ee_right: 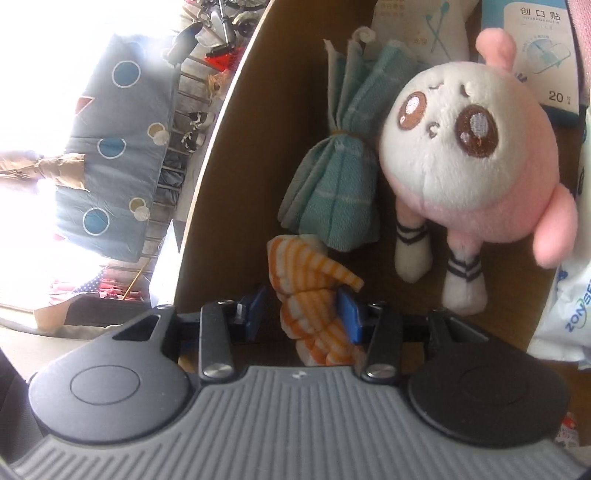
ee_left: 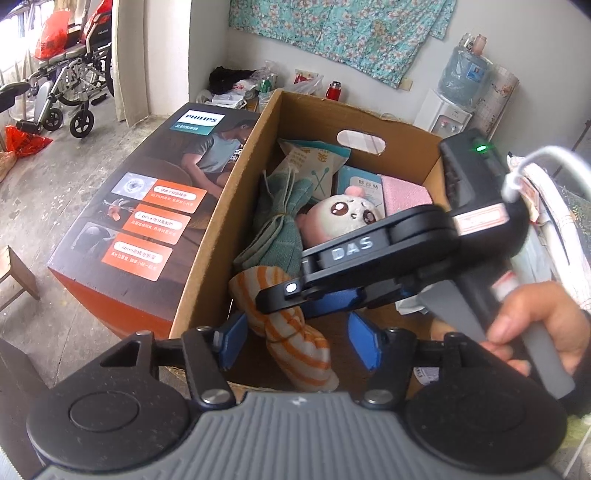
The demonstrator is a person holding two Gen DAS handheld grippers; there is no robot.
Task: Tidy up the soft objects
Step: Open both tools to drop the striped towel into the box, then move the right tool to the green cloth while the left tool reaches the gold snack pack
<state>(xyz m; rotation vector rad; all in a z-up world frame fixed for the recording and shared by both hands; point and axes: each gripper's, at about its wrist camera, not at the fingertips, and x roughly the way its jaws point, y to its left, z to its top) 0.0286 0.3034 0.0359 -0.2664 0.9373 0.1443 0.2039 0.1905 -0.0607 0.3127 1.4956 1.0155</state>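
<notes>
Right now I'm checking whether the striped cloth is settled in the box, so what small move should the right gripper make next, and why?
Probably lift the right gripper straight back. The orange-striped cloth lies on the cardboard box floor between its parted fingers, apparently released.

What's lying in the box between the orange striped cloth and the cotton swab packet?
The tied green cloth lies between the orange striped cloth and the cotton swab packet, clearest in the right wrist view.
</notes>
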